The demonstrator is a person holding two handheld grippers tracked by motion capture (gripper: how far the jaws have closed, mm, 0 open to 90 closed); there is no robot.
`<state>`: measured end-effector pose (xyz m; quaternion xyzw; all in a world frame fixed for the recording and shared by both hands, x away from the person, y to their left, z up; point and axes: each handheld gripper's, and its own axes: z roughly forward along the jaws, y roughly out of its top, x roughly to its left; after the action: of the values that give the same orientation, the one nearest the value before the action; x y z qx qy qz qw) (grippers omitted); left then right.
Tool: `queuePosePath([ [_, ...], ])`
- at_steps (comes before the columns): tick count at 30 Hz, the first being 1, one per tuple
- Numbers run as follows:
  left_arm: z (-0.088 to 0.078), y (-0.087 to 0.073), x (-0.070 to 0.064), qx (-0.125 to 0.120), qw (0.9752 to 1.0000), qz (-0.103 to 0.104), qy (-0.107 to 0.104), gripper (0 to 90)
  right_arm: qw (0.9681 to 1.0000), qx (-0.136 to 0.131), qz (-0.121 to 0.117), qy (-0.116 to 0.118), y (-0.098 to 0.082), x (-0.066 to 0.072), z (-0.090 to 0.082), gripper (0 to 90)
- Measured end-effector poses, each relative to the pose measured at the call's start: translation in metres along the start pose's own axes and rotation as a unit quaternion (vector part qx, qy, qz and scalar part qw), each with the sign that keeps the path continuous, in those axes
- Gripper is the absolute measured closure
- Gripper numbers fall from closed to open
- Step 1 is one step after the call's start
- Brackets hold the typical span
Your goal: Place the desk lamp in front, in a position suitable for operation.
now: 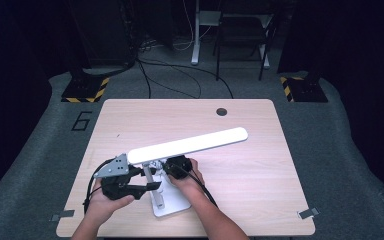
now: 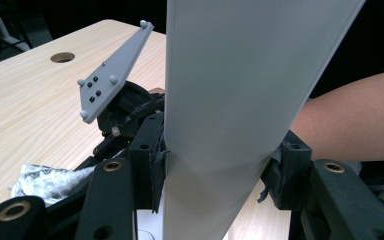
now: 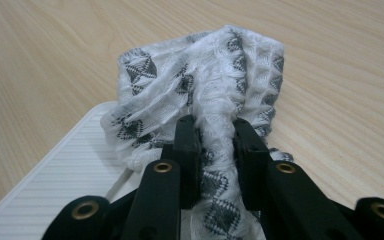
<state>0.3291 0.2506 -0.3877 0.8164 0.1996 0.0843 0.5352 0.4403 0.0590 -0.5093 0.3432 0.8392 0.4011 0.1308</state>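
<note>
A white desk lamp stands near the table's front edge, its long head bar [image 1: 187, 145] slanting up to the right above its flat base [image 1: 167, 202]. My left gripper [image 1: 147, 178] is shut on the bar's low end. In the left gripper view both pads press the sides of the wide white bar [image 2: 240, 100]. My right gripper [image 1: 177, 167] sits just right of the lamp's stem, under the bar. It is shut on a white cloth with a grey pattern [image 3: 205, 85], bunched between its jaws above the ribbed base [image 3: 70, 165].
The wooden table [image 1: 260, 190] has a round cable hole [image 1: 222, 111] at the back. In the left gripper view, the right gripper's grey plate [image 2: 107, 80] and a forearm [image 2: 340, 120] lie close behind the bar. Cables and stands sit on the floor beyond.
</note>
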Motion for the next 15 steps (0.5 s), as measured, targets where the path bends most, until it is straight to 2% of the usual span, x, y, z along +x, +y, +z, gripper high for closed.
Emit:
queuePosePath([
  [3, 0.000, 0.000, 0.000, -0.002, 1.0000, 0.000, 0.006, 51.0, 0.9999, -0.004, 0.012, 0.005, -0.002, -0.002, -0.001, 75.8],
  [8, 0.000, 0.000, -0.001, 0.000, 1.0000, 0.005, 0.008, 51.2, 0.9998, -0.006, -0.004, 0.021, -0.010, 0.002, -0.010, 75.8],
  [9, 0.000, 0.000, -0.001, 0.002, 1.0000, 0.005, 0.007, 51.2, 0.9996, -0.008, -0.014, 0.024, -0.012, 0.002, -0.012, 75.6],
  [10, 0.001, 0.000, -0.002, 0.002, 1.0000, 0.004, -0.004, 51.1, 0.9994, -0.015, -0.025, 0.020, -0.016, 0.004, -0.015, 75.5],
  [12, 0.002, 0.000, -0.004, 0.003, 0.9999, 0.007, -0.009, 51.0, 0.9987, -0.021, -0.045, 0.011, -0.025, 0.008, -0.024, 75.9],
  [14, 0.003, 0.002, -0.006, 0.006, 0.9999, 0.012, 0.001, 51.4, 0.9978, -0.019, -0.056, 0.028, -0.033, 0.013, -0.033, 75.9],
  [15, 0.004, 0.002, -0.007, 0.007, 0.9999, 0.013, 0.005, 51.5, 0.9973, -0.019, -0.066, 0.028, -0.035, 0.015, -0.035, 75.9],
])
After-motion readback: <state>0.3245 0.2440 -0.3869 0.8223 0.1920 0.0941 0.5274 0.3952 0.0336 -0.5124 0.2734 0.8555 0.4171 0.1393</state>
